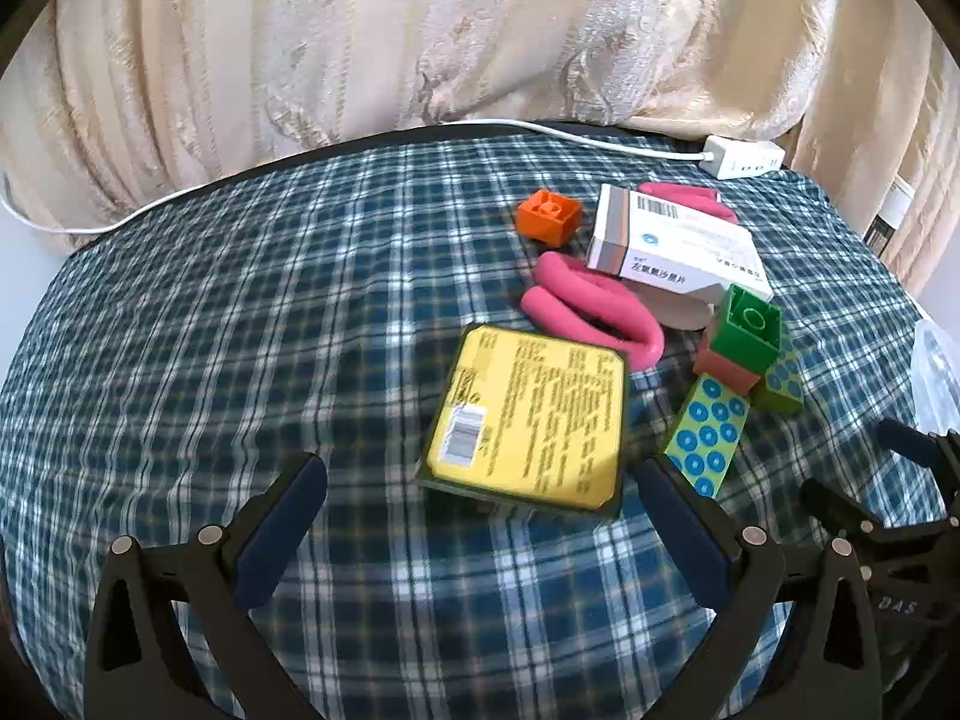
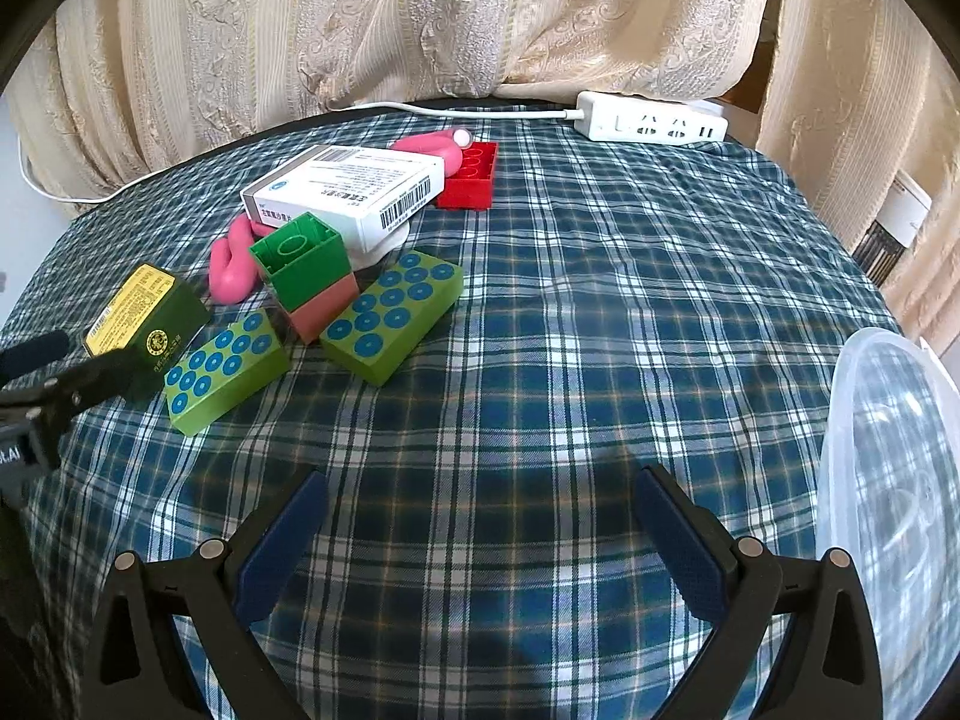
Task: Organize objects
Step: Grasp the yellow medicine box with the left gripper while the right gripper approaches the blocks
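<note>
Both grippers, left [image 1: 480, 516] and right [image 2: 480, 516], levelled low over plaid cloth [image 2: 540, 360], jaws spread wide, gripping nothing. Yellow-green box [image 1: 528, 414] just ahead of left; blocks [image 2: 390, 315] at ten o'clock from right.

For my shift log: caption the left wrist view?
Open left gripper faces a yellow-labelled green box beside toy blocks on a plaid cloth.

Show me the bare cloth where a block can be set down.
Free: the plaid cloth between the dotted green blocks, the power strip and the clear container. Crowded: around the white medicine box.
</note>
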Demonstrator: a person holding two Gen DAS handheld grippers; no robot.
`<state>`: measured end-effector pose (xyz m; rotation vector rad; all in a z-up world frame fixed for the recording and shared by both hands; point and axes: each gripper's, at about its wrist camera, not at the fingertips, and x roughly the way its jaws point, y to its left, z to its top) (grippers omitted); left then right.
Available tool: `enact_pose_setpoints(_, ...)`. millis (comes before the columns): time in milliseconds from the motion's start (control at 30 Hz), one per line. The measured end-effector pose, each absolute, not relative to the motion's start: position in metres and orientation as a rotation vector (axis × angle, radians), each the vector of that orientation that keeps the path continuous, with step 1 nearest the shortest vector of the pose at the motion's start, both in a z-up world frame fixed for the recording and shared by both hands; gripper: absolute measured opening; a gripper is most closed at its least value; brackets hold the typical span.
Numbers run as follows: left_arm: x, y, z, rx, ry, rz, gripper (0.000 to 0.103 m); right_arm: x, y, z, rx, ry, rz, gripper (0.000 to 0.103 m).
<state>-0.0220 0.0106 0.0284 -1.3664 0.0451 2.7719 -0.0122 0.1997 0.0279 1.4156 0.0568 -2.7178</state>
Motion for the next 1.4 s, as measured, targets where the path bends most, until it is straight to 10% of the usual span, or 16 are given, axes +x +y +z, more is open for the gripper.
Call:
enact_pose_setpoints(200,-0.039,0.013,0.026,-1.397,0.043,2.768,0.101,-0.012,0.2,0.028,1.415,0.056,-2.718,0.103)
enact_pose_setpoints(467,-0.048,0.013,0.013,-1.45,0.039,2.705,0.07,-0.011,0.2,0.028,1.413,0.054,-2.719,0.103)
enact_pose_setpoints(1033,-0.029,0.002,0.033,-1.325,0.06,2.795,0.068,-0.003,0.189,0.042,1.288,-0.115,-2.545,0.103)
enact_pose_setpoints(1400,-0.024,-0.015,0.041,-1.304,-0.008,2.849,0.068,-0.02,0.132,0.045,1.227,0.117,-2.456,0.102)
